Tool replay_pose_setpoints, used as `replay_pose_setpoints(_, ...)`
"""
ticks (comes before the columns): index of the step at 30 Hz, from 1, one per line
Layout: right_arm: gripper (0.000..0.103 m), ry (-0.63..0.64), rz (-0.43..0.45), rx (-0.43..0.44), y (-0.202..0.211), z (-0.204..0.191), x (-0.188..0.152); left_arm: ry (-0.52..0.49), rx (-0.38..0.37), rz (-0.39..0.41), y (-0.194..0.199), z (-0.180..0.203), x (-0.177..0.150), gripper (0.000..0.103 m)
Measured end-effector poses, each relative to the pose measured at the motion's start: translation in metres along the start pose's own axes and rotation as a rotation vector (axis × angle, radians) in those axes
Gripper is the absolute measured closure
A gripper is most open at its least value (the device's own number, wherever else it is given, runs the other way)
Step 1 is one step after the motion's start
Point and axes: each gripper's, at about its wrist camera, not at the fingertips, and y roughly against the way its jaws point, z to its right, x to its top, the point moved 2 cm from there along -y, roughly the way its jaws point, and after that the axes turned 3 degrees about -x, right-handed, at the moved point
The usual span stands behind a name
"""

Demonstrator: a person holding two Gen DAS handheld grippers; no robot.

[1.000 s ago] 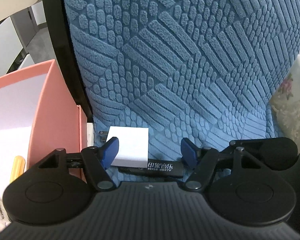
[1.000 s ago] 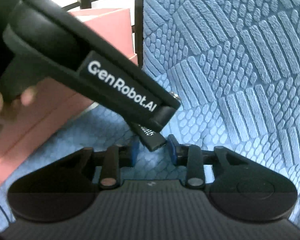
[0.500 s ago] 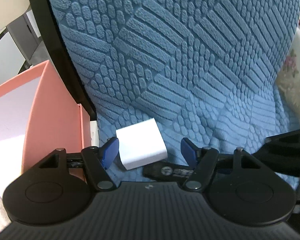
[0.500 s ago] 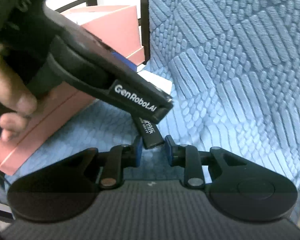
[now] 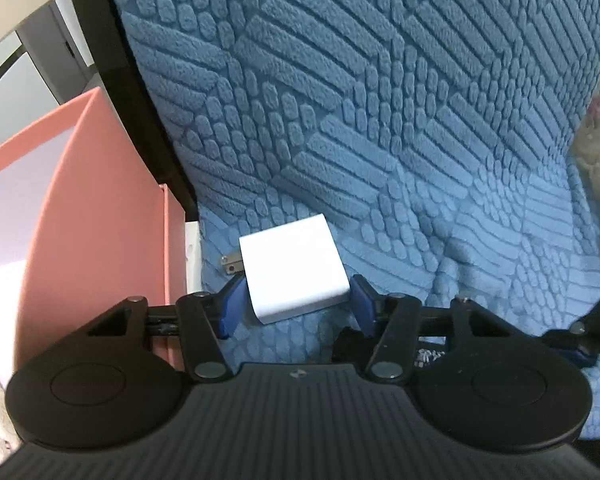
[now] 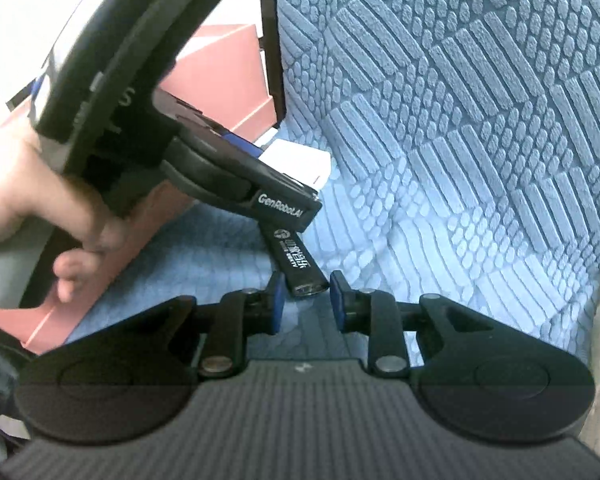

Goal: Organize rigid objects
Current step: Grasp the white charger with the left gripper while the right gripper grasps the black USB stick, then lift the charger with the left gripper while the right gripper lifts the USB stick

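Note:
A white plug charger (image 5: 294,268) lies on the blue textured cushion, metal prongs pointing left. My left gripper (image 5: 296,304) is open, its blue pads on either side of the charger's near end, not clamped. A black lighter with white print (image 6: 298,260) lies on the cushion. My right gripper (image 6: 305,300) is open, its pads flanking the lighter's near end with small gaps. The charger also shows in the right wrist view (image 6: 300,160), partly behind the left gripper's body.
A pink open box (image 5: 92,208) stands at the left beside the cushion; it also shows in the right wrist view (image 6: 220,72). A black chair frame (image 5: 132,92) runs along the cushion's left edge. A floral fabric (image 5: 596,140) lies at the right.
The left gripper has moved forward so the charger now sits between its pads. The right gripper's jaws have opened slightly around the lighter's end. The lighter has left the left wrist view's middle.

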Motion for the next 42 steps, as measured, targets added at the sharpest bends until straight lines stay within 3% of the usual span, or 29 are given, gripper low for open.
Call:
replay_pose_setpoints(5,0.075,-0.031,-0.042,-0.005,-0.004,-0.008,-0.003,0.019,-0.012,0.011,0.004,-0.003,-0.002,0.042)
replay_pose_setpoints(22,0.076,-0.313,-0.145,-0.203,0.017,-0.019,-0.036,0.054,-0.098,0.044,0.051,0.001,-0.034,0.044)
replay_pose_setpoints(42,0.076,-0.494,-0.041,-0.340,0.067,-0.062,-0.086,0.092,-0.224,0.013,0.117,0.028,-0.114,0.045)
